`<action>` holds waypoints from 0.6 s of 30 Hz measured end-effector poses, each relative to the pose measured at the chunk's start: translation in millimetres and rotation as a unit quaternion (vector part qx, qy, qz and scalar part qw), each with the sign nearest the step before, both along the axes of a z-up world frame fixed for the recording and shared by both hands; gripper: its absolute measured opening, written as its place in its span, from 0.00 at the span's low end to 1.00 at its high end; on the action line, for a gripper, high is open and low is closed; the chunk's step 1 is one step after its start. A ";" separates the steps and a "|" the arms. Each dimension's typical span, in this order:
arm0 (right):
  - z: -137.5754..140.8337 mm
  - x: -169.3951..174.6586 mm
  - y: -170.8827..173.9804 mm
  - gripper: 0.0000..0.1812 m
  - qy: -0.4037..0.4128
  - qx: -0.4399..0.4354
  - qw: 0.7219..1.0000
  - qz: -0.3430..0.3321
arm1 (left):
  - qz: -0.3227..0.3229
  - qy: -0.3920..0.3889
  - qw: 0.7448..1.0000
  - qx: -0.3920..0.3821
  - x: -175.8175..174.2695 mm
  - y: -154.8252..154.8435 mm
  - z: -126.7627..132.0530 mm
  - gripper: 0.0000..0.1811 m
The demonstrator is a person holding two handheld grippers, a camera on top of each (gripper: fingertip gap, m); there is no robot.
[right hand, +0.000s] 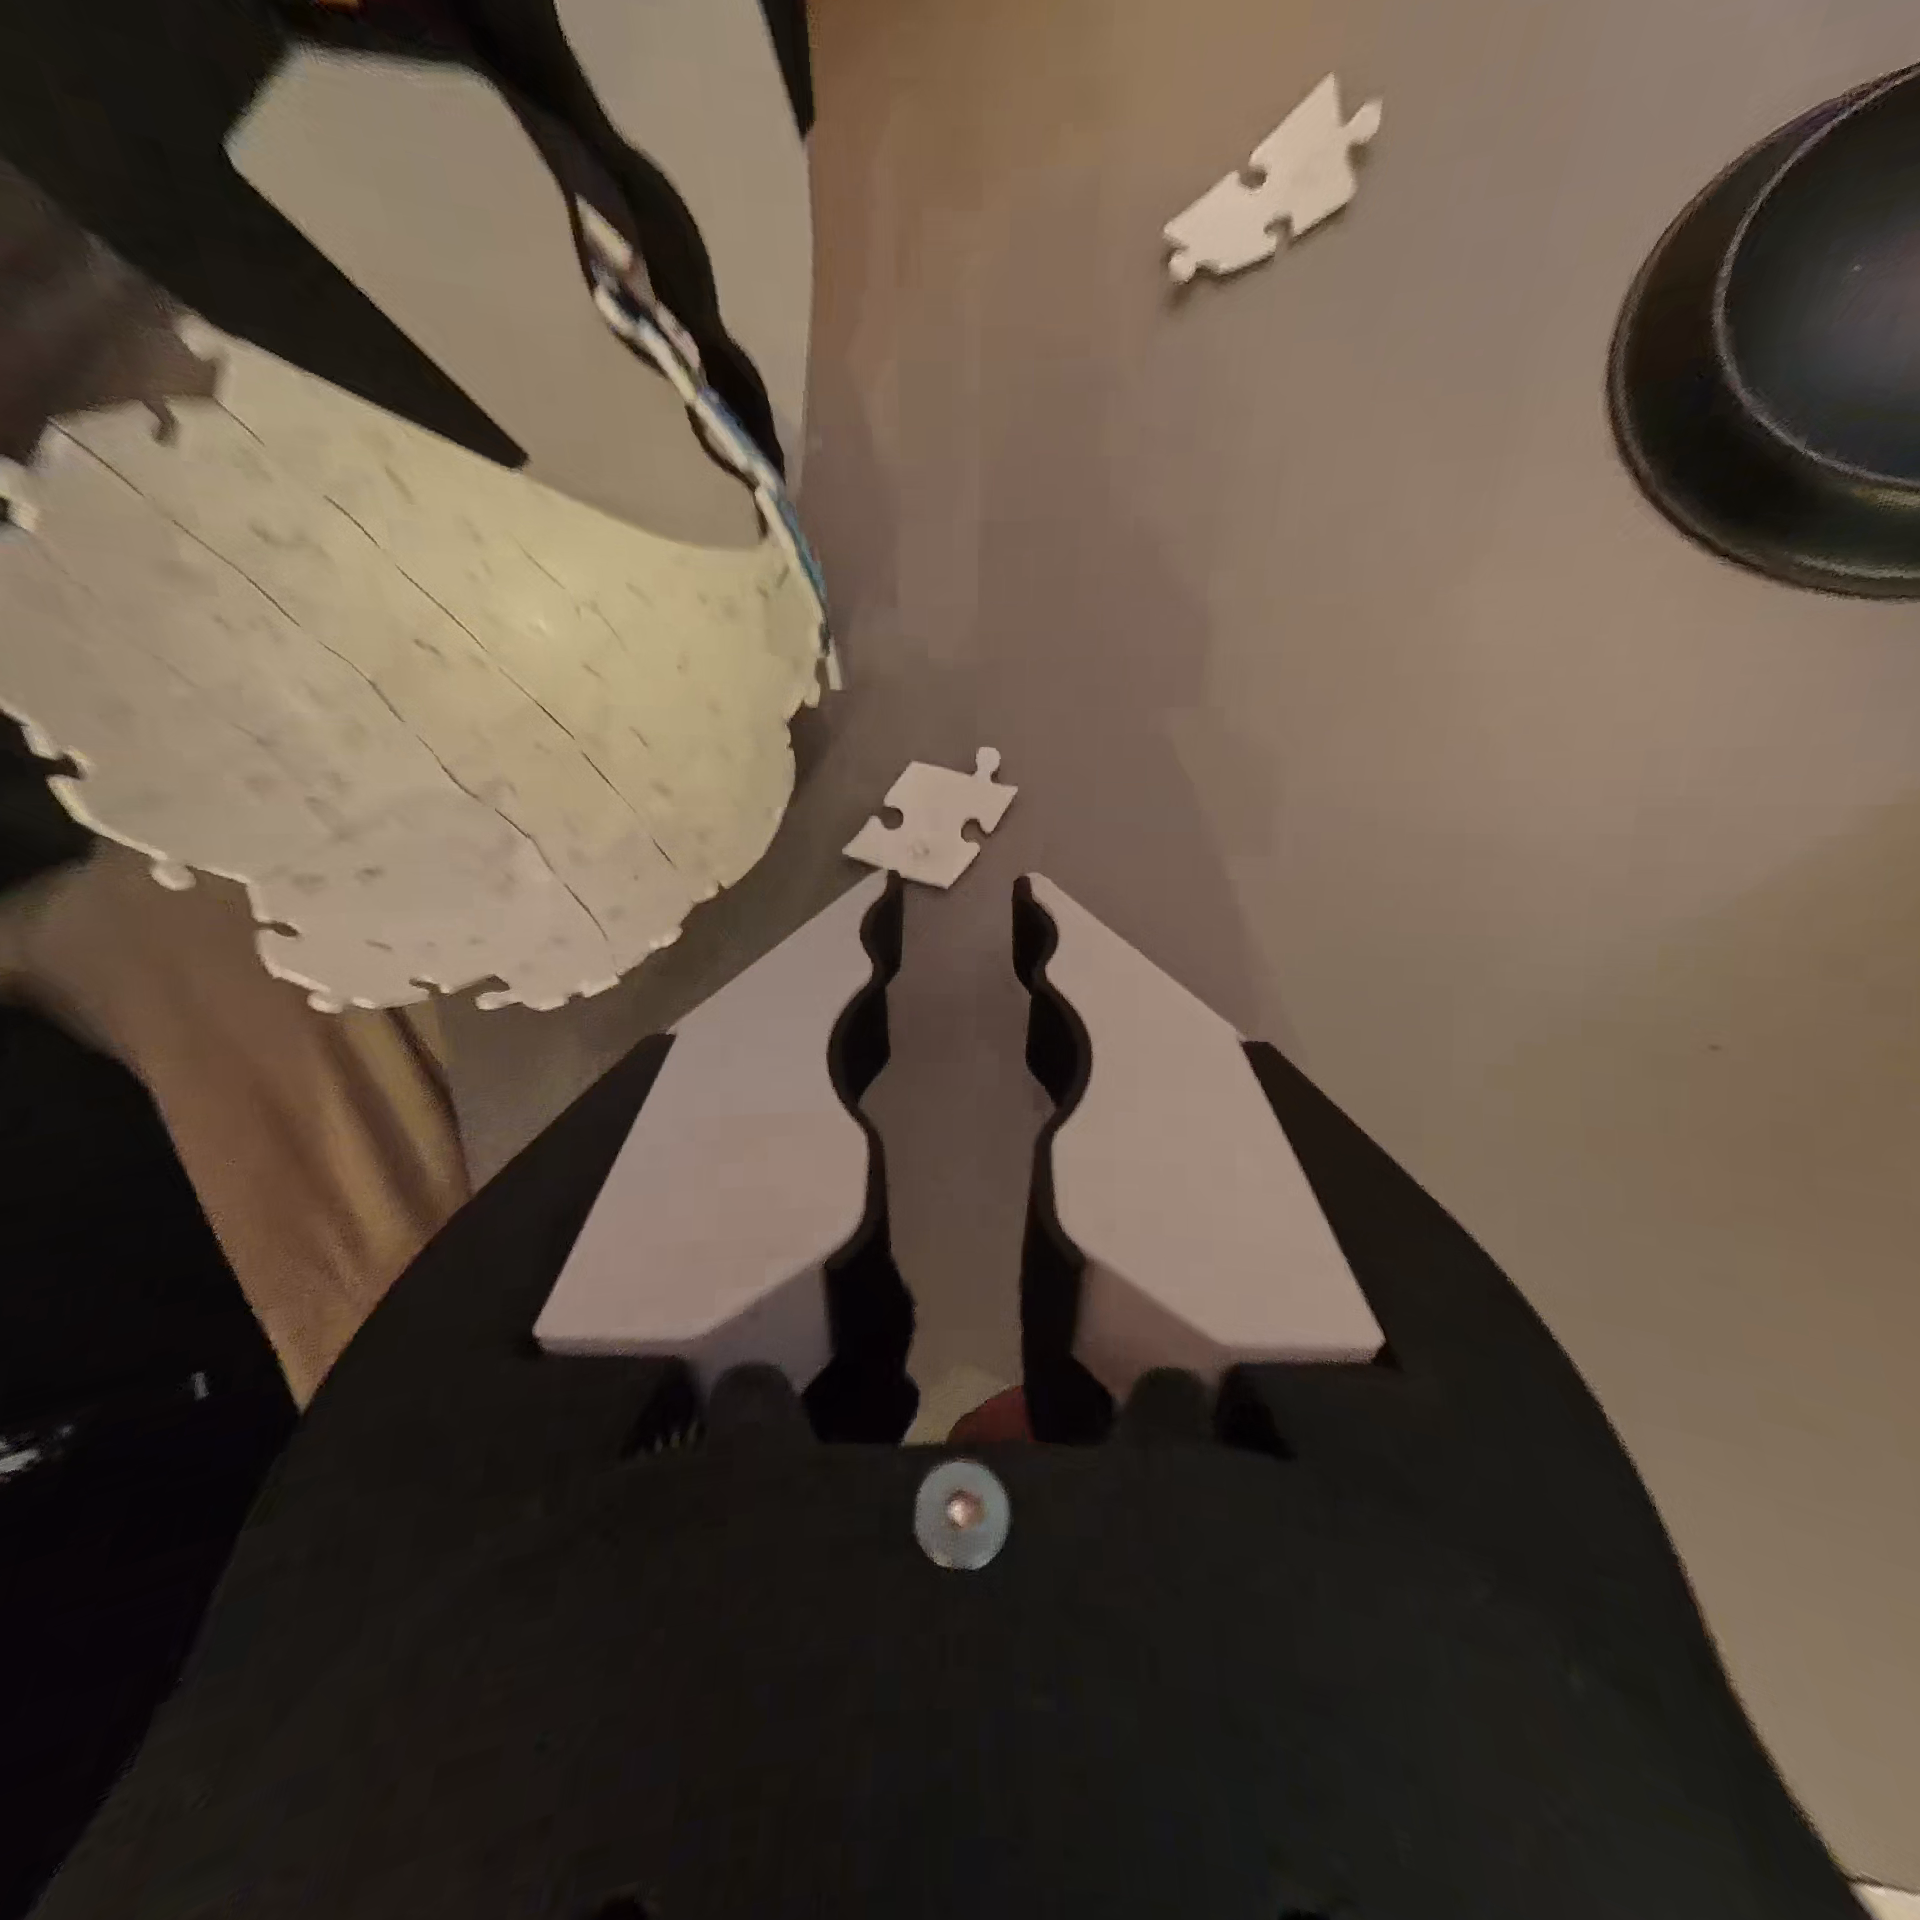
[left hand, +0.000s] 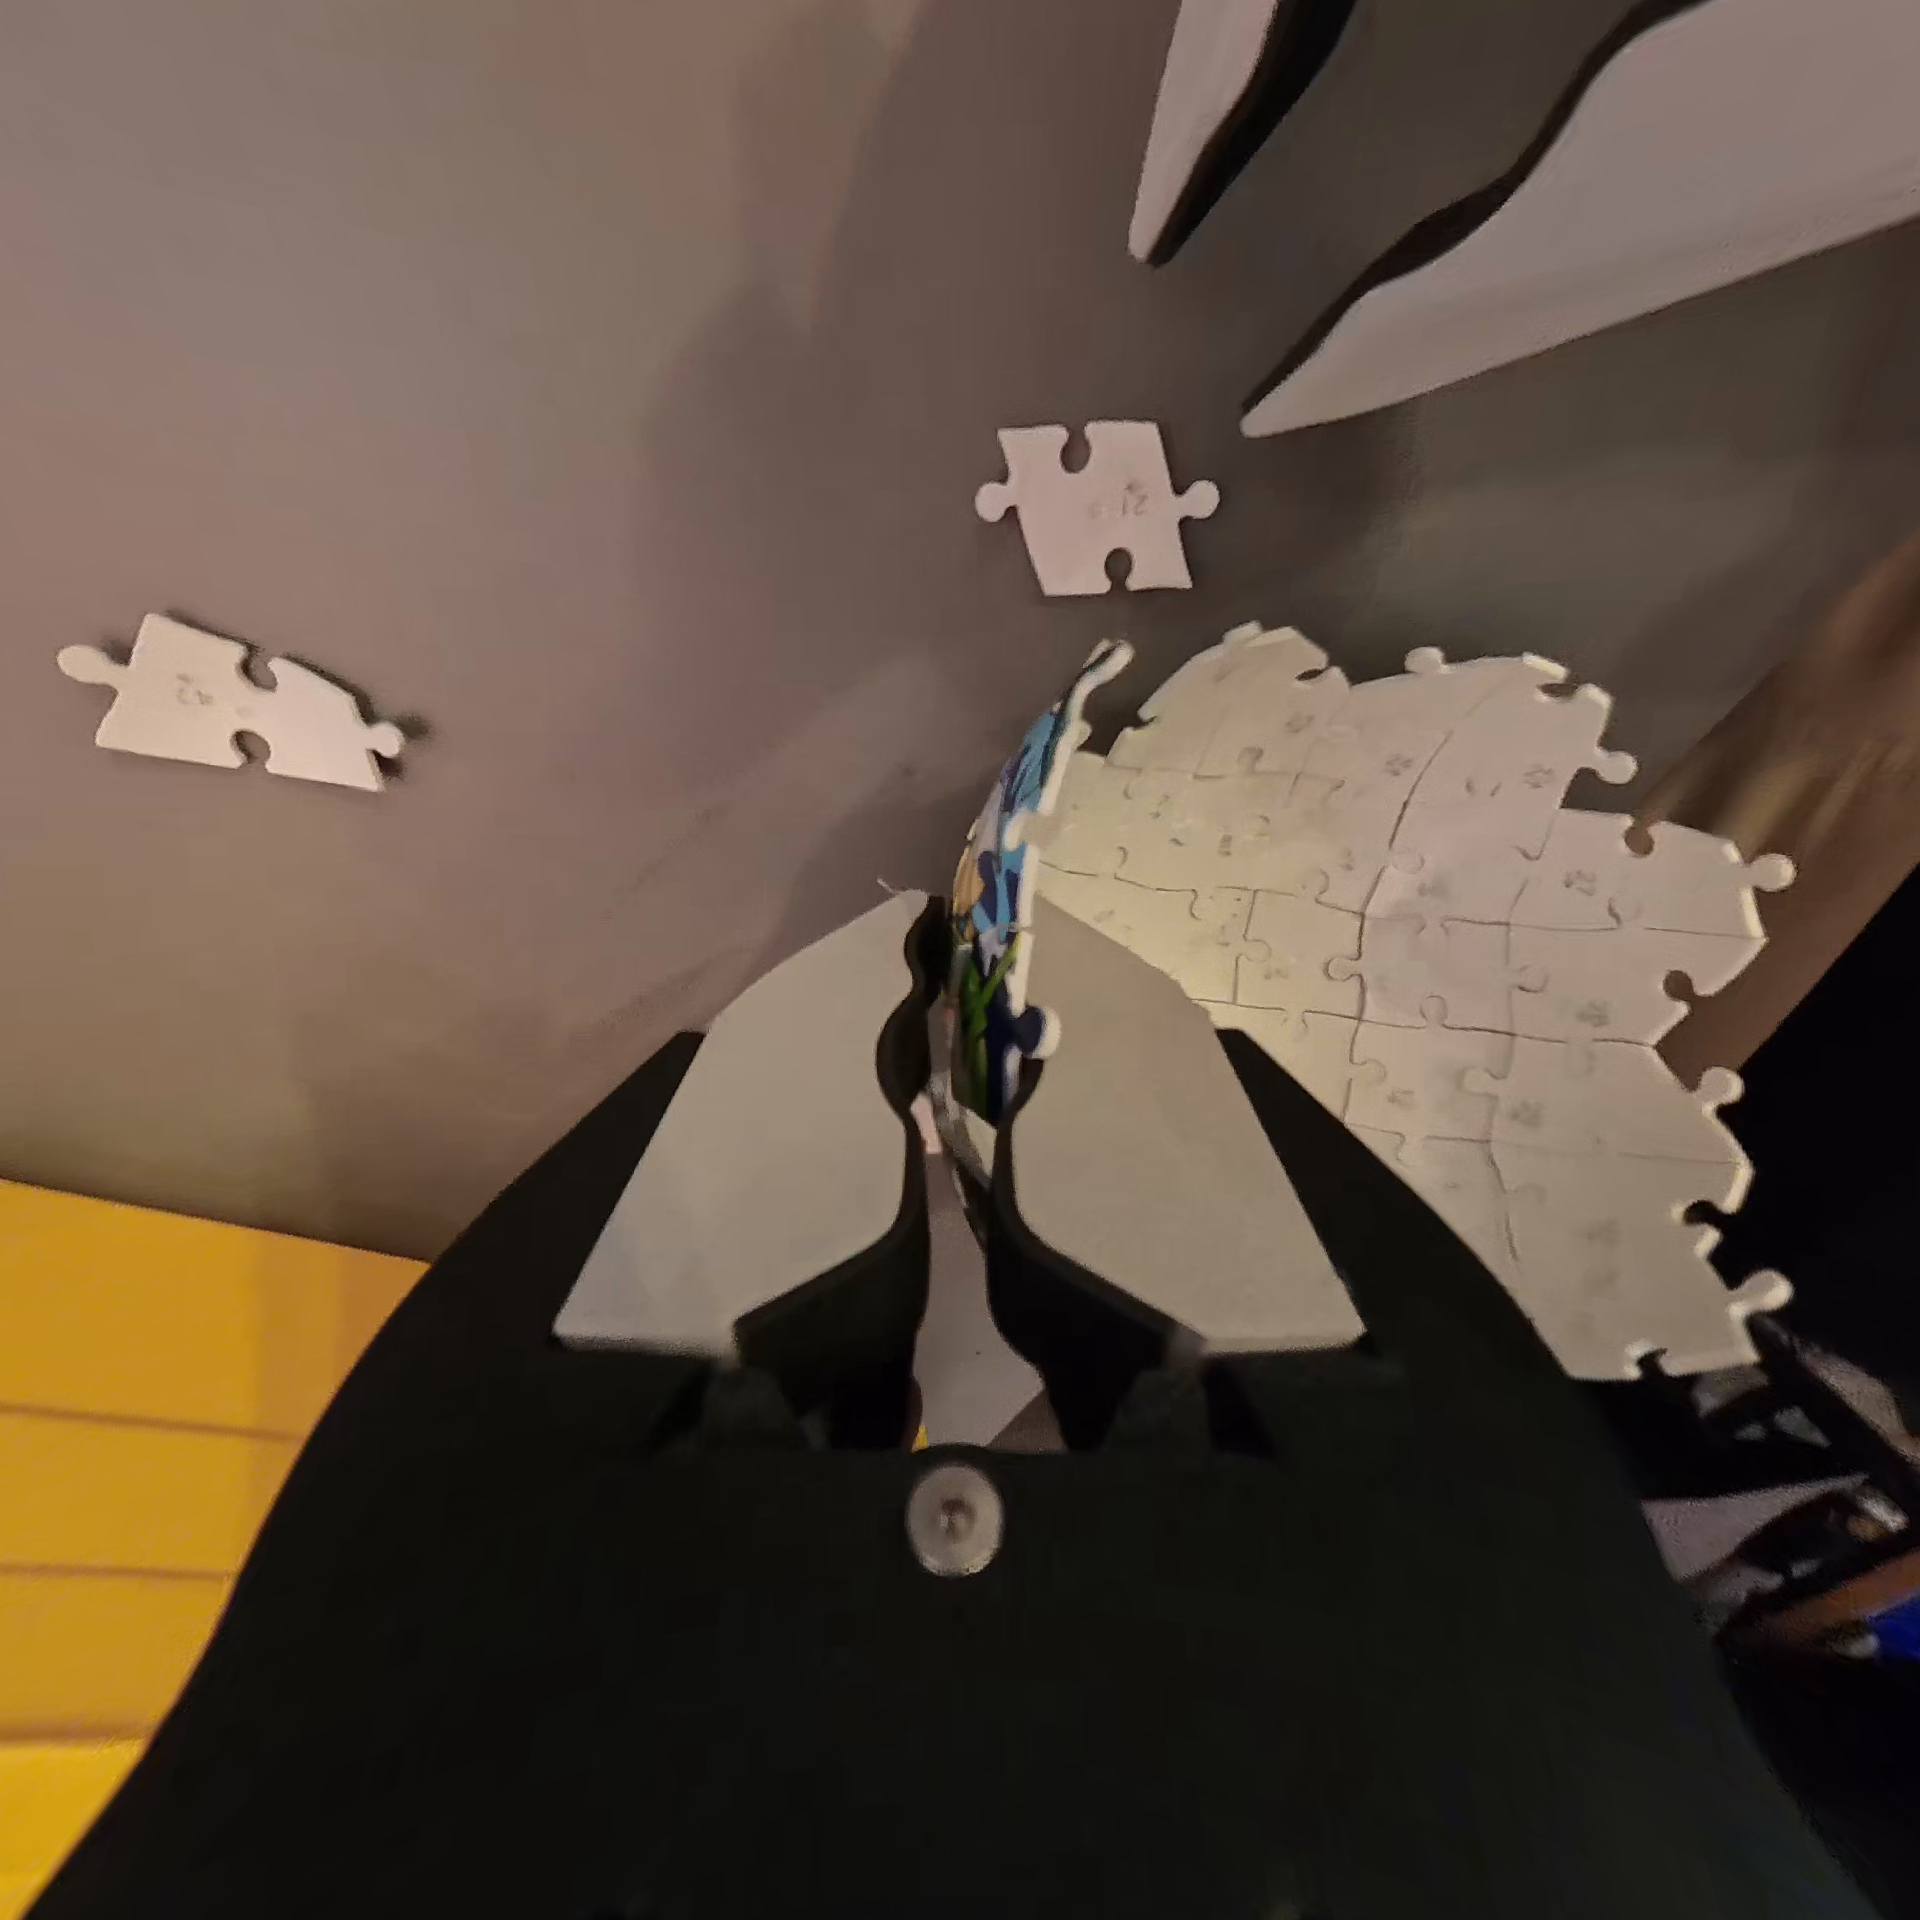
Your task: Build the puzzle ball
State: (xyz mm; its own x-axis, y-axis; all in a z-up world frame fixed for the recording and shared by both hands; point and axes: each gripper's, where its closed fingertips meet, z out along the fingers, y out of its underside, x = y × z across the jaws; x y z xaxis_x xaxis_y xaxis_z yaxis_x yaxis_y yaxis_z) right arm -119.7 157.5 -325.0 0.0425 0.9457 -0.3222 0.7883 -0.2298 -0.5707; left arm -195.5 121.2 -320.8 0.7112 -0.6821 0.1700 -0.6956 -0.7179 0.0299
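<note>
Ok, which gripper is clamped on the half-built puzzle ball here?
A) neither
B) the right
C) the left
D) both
C: the left gripper is shut on the edge of the puzzle ball shell, while the right gripper is open and empty, near a single loose piece.

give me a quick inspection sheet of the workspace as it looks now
surface: grey table, matte.
job's things: half-built puzzle shell held up, white inside showing; single piece lying white side up; joined pair farther off.
clutter: black round object on the table.
grippers: left gripper shut on the shell's rim; right gripper open, empty, tips just short of the single piece.
cables: nothing seen.
surroundings: yellow surface past the table edge.
</note>
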 end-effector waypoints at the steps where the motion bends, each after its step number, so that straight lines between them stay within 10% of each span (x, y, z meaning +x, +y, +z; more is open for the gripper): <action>1: -5.6 -0.1 -2.2 0.10 -0.010 0.009 1.000 0.005 | -0.006 0.004 1.000 -0.007 -1.1 0.7 0.4 0.03; 18: -17.6 -9.7 -3.7 0.06 -0.013 0.061 0.998 0.018 | -0.021 0.036 0.998 -0.047 -15.6 2.5 -2.4 0.03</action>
State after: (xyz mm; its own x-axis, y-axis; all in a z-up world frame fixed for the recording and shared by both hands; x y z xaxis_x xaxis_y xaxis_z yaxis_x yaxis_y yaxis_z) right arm -129.4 153.8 -342.6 0.0140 0.9790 -0.2033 0.8097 -0.1304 -0.5722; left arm -211.1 123.6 -323.2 0.6944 -0.6955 0.1846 -0.7192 -0.6790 0.1474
